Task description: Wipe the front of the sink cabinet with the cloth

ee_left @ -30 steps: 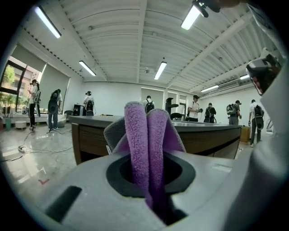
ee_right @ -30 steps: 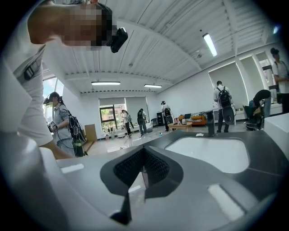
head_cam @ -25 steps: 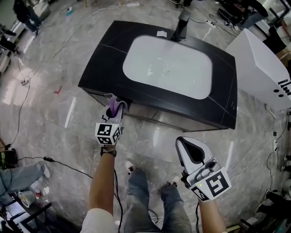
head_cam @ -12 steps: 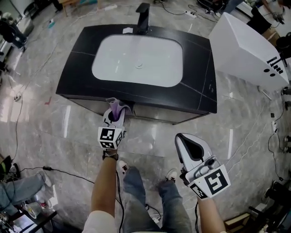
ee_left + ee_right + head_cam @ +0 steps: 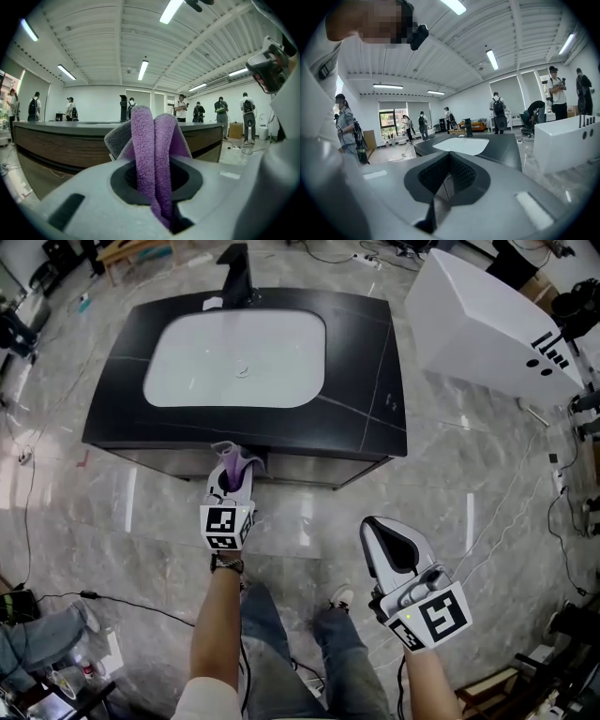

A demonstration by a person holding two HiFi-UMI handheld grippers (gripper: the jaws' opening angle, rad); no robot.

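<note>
Purple cloth (image 5: pixel 232 466) sticks up out of the left gripper (image 5: pixel 232 480). The left gripper's 2 jaws are pinching the cloth tight, and the cloth is folded over so 2 soft bumps poke out past the tips. A bit of grey shows on the cloth's back side in the left gripper view (image 5: pixel 152 154).

The cloth is right at the front of the sink cabinet (image 5: pixel 309 470), just under the edge of the cabinet's black top. I cannot tell if the cloth is touching the front. It is near the middle of the front, a little to the left.

On top of the sink cabinet sits a white basin (image 5: pixel 234 357). A black tap (image 5: pixel 234 273) stands at the back of the cabinet, behind the basin.

The right gripper (image 5: pixel 386 538) is well apart from the sink cabinet, out in front of it and to the right, above the shiny grey floor (image 5: pixel 309 531). Its 2 jaws are pressed together at the tips, and nothing is between them.

A big white box (image 5: pixel 487 324) stands to the right of the sink cabinet. The person's legs (image 5: pixel 281 652) are in front of the cabinet, between the 2 arms.
</note>
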